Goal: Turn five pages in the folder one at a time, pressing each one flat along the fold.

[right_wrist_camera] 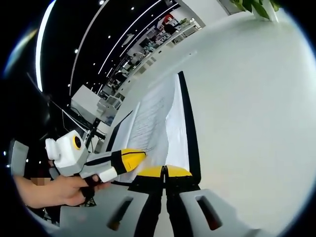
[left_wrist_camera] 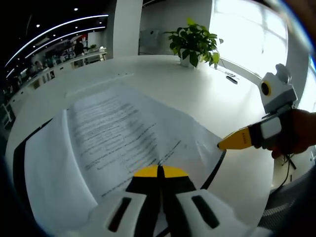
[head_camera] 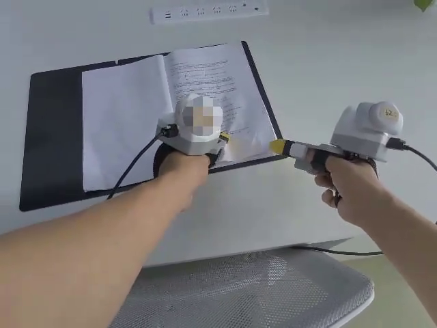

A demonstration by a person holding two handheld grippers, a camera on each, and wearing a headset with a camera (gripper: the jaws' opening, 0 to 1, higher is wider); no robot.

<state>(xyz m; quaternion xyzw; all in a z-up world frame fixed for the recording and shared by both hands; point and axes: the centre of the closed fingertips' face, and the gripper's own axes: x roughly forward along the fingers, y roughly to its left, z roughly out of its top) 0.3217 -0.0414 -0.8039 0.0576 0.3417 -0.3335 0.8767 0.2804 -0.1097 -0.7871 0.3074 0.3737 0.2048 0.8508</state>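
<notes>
A black folder (head_camera: 51, 137) lies open on the white worktop (head_camera: 328, 61), a blank white sheet (head_camera: 123, 130) on its left half and a printed white page (head_camera: 212, 82) on its right. The left gripper (left_wrist_camera: 159, 171) is over the near part of the printed page, its yellow-tipped jaws pressed together with nothing between them. The right gripper (head_camera: 278, 145) points at the folder's near right corner, its jaws likewise closed on nothing. A white power strip (head_camera: 208, 10) lies at the far edge.
</notes>
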